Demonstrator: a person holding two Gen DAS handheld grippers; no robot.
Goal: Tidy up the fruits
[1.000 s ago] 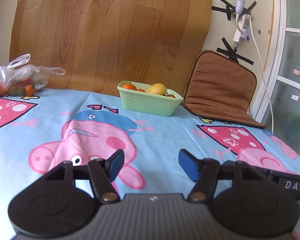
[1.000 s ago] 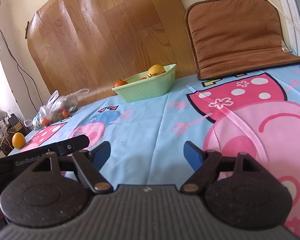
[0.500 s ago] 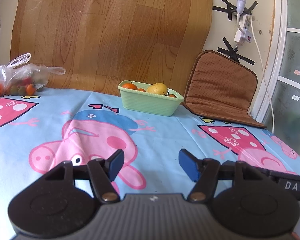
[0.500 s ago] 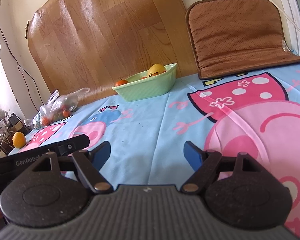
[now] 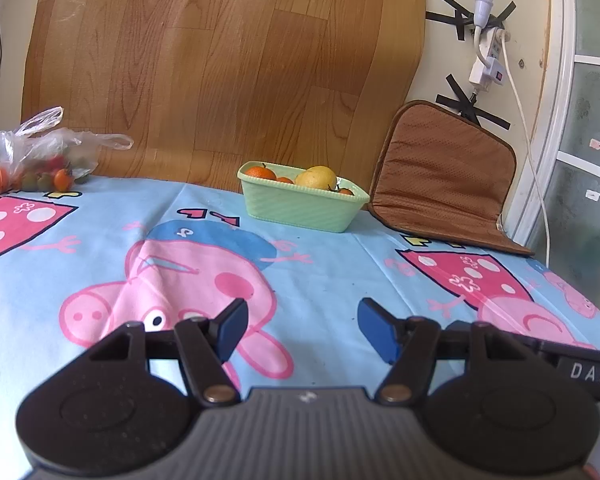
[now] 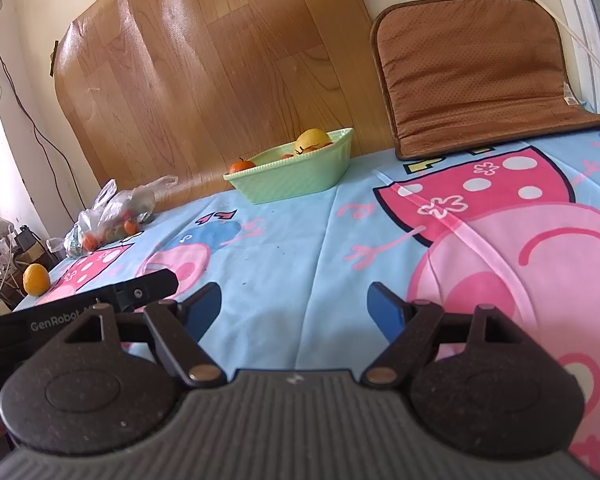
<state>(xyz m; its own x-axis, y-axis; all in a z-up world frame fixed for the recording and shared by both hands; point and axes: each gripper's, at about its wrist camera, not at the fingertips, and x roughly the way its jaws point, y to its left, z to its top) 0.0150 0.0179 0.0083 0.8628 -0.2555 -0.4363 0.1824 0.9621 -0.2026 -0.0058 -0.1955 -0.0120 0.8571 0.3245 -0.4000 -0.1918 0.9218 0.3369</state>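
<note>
A pale green basket (image 5: pixel 300 205) (image 6: pixel 292 178) stands at the back of the cartoon tablecloth, holding oranges and a yellow fruit (image 5: pixel 316 177) (image 6: pixel 311 138). A clear plastic bag of small fruits (image 5: pixel 32 160) (image 6: pixel 112 218) lies at the far left. One loose yellow-orange fruit (image 6: pixel 36 279) sits near the left table edge. My left gripper (image 5: pixel 300 320) hovers low over the cloth, open and empty, well short of the basket. Beside it my right gripper (image 6: pixel 294 304) is open too, with nothing between its blue pads.
A brown cushion (image 5: pixel 444 176) (image 6: pixel 476 68) leans on the wall right of the basket. A wood-pattern sheet (image 5: pixel 220 64) covers the wall behind. A white cable and socket (image 5: pixel 488 64) hang at the right. Clutter and wires (image 6: pixel 0 256) lie beyond the left table edge.
</note>
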